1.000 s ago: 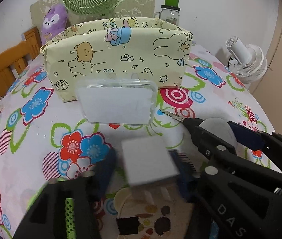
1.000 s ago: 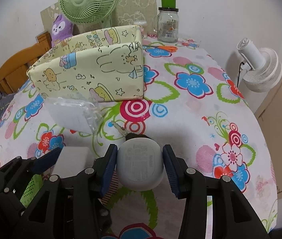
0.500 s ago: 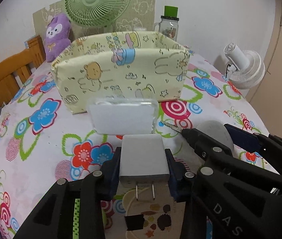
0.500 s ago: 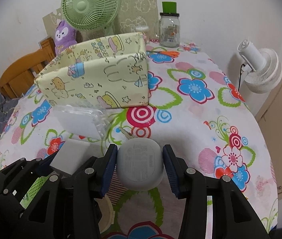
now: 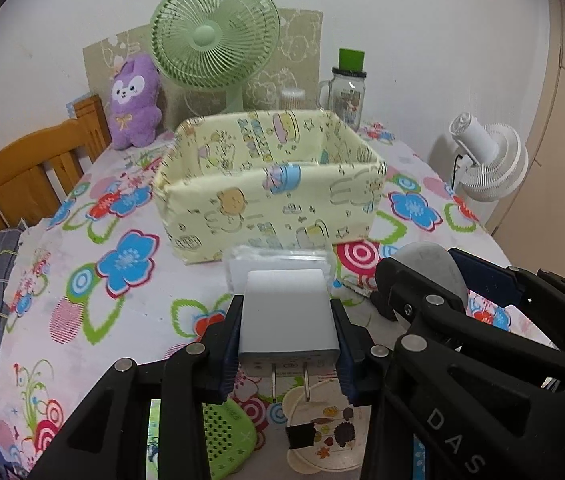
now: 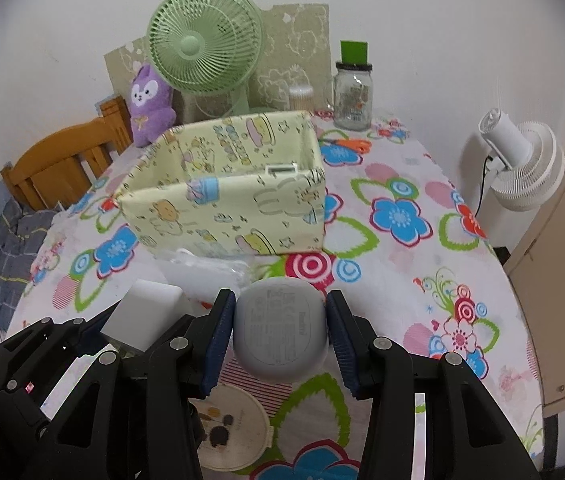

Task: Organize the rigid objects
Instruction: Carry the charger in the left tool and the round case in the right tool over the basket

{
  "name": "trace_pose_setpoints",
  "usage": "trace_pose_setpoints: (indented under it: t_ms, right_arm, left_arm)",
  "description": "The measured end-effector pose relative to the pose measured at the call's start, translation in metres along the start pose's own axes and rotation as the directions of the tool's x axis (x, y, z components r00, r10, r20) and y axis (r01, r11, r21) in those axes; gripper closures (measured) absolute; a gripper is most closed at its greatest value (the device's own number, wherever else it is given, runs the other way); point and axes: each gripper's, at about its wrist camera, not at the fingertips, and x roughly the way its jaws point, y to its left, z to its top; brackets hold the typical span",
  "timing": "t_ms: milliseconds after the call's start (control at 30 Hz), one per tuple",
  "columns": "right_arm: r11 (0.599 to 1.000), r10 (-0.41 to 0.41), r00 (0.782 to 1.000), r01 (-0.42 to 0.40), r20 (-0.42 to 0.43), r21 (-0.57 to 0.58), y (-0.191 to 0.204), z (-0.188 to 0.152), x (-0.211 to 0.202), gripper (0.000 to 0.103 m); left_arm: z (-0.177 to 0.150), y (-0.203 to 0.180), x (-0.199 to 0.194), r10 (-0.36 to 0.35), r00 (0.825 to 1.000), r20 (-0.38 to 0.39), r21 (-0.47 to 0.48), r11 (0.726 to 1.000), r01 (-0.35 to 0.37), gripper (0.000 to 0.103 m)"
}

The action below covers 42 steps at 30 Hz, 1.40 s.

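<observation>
My left gripper [image 5: 287, 344] is shut on a white plug charger [image 5: 288, 316], prongs pointing back at me, held above the table. My right gripper [image 6: 280, 332] is shut on a grey rounded earbud case [image 6: 280, 334], also lifted; it shows in the left wrist view [image 5: 432, 272] too. The charger shows in the right wrist view [image 6: 144, 316]. A yellow cartoon-print fabric box [image 5: 270, 196] stands open-topped ahead of both grippers [image 6: 226, 204]. A clear plastic case [image 5: 278, 258] lies on the table in front of the box. A small white item [image 6: 281, 169] sits inside the box.
A green fan [image 5: 214, 40], purple plush [image 5: 134, 104] and glass jar [image 5: 348, 92] stand behind the box. A white fan [image 5: 490, 160] is off the table's right edge. A wooden chair [image 5: 30, 176] is at left. A green perforated item [image 5: 222, 436] and round patterned lid [image 5: 322, 432] lie below the grippers.
Both grippers have risen with their objects; the box interior now shows from above. The charger, loose and blurred a second ago, is now clamped firmly in the left gripper.
</observation>
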Motion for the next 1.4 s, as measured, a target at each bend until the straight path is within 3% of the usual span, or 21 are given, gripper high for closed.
trace_pose_setpoints:
  t_ms: [733, 1400]
  right_arm:
    - [0.999, 0.034, 0.997, -0.033, 0.065, -0.018, 0.018, 0.050, -0.022, 0.053]
    - [0.999, 0.038, 0.997, -0.037, 0.062, -0.012, 0.014, 0.101, 0.007, 0.053]
  left_arm:
    - [0.048, 0.018, -0.027, 0.031, 0.998, 0.060, -0.007, 1.000, -0.031, 0.062]
    - [0.097, 0.024, 0.003, 0.038, 0.998, 0.055, 0.002, 0.999, -0.038, 0.062]
